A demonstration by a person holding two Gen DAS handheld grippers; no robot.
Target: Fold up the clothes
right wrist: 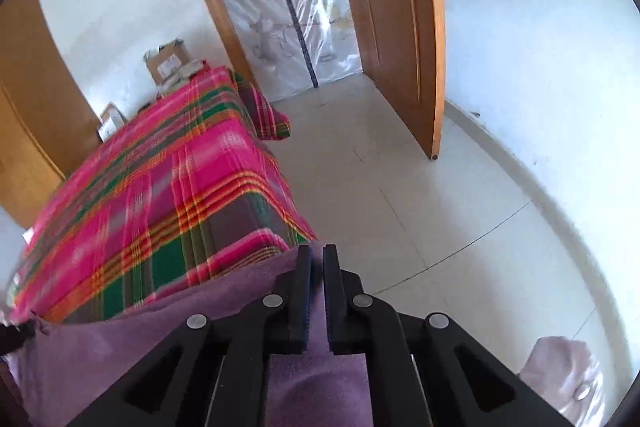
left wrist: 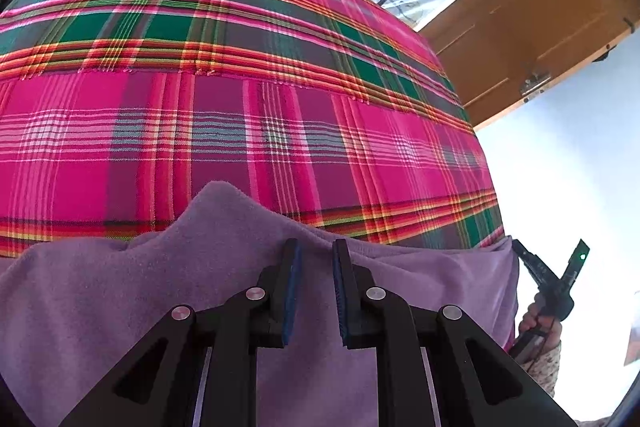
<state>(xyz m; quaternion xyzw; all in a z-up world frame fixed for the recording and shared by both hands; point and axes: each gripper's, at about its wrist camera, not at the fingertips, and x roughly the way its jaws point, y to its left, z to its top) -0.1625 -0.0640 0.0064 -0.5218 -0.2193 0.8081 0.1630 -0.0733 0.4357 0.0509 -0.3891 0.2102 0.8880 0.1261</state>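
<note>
Left wrist view worries me: the purple fleece garment [left wrist: 120, 307] hangs off the near edge of the plaid-covered bed [left wrist: 240, 67], below my jaws, and could slide floorward if a grip slips. My left gripper [left wrist: 316, 255] shows a narrow gap over fleece; I cannot tell if it pinches. My right gripper [right wrist: 317, 259] is nearly closed on the garment's edge.
</note>
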